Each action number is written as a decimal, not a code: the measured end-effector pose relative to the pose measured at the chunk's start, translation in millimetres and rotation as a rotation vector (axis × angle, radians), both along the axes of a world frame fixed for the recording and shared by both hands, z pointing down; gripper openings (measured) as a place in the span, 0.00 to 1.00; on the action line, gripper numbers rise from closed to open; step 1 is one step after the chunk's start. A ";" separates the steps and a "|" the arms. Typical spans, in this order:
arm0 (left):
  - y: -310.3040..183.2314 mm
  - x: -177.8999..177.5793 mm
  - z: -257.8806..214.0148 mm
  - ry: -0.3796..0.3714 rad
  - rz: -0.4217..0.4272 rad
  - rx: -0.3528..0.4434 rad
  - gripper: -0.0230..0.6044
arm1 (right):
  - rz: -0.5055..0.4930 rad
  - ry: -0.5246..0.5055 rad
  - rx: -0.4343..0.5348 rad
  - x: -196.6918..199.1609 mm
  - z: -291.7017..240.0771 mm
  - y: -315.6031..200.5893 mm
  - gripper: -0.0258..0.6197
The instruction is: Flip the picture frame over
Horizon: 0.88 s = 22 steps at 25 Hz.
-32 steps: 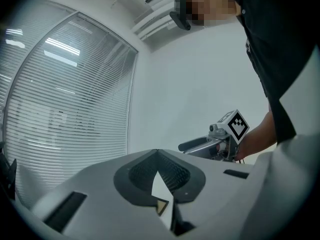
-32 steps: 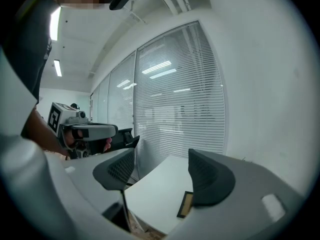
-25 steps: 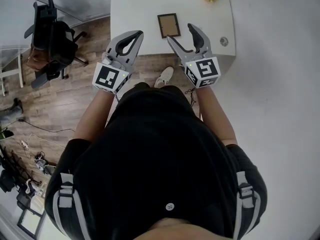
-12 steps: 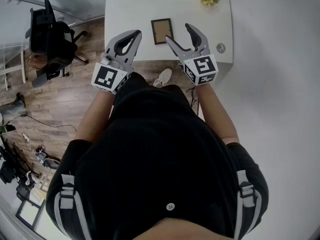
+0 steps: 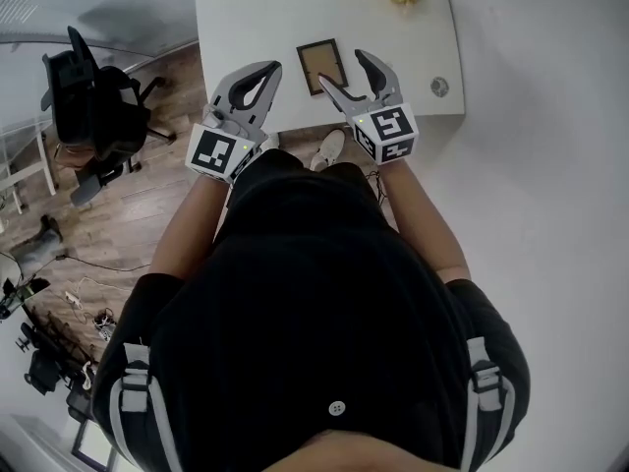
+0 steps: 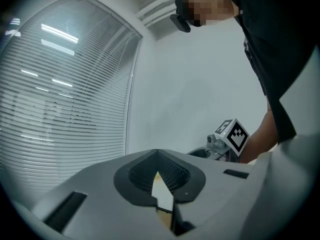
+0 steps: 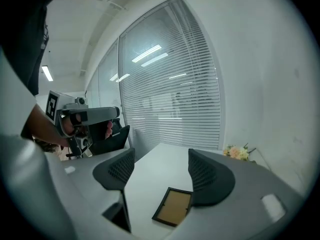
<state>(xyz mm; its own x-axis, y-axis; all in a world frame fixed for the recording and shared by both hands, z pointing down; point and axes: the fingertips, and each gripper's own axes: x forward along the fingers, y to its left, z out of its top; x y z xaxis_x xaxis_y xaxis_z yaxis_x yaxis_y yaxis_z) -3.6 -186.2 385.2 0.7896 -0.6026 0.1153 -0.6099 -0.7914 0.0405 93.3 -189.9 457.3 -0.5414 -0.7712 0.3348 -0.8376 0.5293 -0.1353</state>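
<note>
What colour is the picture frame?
Picture frame: black border, tan panel; clearest in right gripper view.

The left forearm (image 5: pixel 185 226) and right forearm (image 5: pixel 421 216) are stretched forward and down from the body, bare below the sleeves. The left gripper (image 5: pixel 265 69) is held with its jaws pressed together, nothing gripped between them. The right gripper (image 5: pixel 341 69) is held beside it, jaws spread wide and empty.
</note>
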 end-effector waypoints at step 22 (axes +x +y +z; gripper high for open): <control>-55.3 -27.8 112.6 -0.022 0.216 -0.133 0.04 | 0.233 0.162 -0.381 -51.3 167.3 -43.2 0.53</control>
